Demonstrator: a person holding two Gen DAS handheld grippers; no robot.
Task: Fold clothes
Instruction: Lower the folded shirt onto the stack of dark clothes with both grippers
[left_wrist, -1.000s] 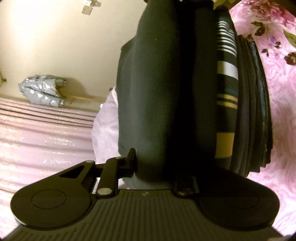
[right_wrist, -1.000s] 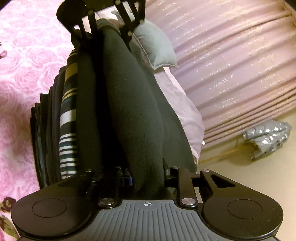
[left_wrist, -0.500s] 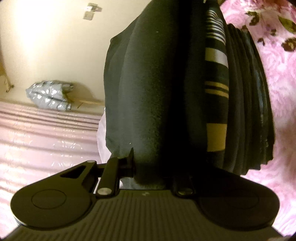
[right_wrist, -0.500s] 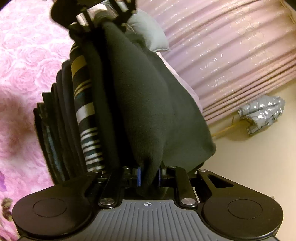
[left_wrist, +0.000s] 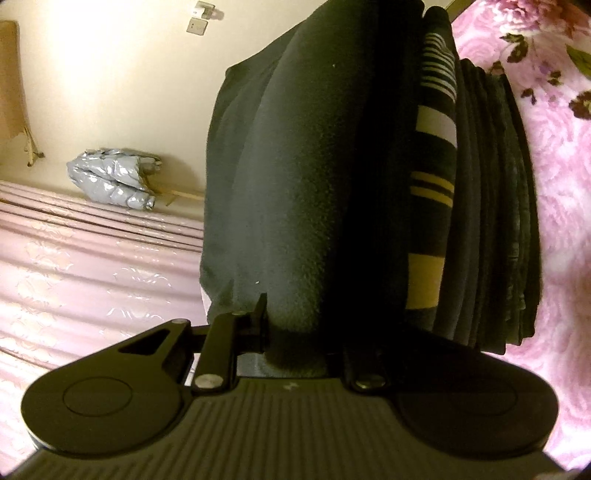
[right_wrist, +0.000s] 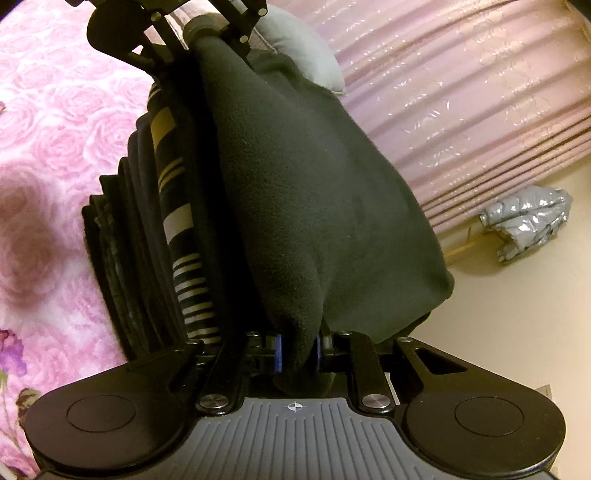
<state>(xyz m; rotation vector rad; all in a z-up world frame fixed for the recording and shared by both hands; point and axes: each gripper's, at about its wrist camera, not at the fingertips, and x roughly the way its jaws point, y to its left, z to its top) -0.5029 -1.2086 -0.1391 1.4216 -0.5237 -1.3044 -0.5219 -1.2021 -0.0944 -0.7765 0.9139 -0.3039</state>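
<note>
Dark fleece fills both views: one folded fleece garment (right_wrist: 295, 206) stretched between two grippers. The right gripper (right_wrist: 297, 350) has its jaws pinched on one end of the fold, blue pads (right_wrist: 279, 352) showing on either side of the cloth. The left gripper (left_wrist: 295, 328) grips the opposite end, with the cloth packed between its fingers; in the right view it shows at the far end (right_wrist: 207, 26), clamped on the same fold.

Just beside the fleece, touching it, stands one stack of folded clothes (left_wrist: 491, 206) resting on the pink floral bedspread (left_wrist: 554, 155). One piece in it is striped (right_wrist: 177, 221) in navy, white and mustard; the others are dark, and I cannot count them.

Beyond lie one grey pillow (right_wrist: 306, 59), pink pleated curtains (right_wrist: 461, 92), and one crumpled silver puffer jacket (left_wrist: 110, 177) against the cream wall (left_wrist: 110, 74).
</note>
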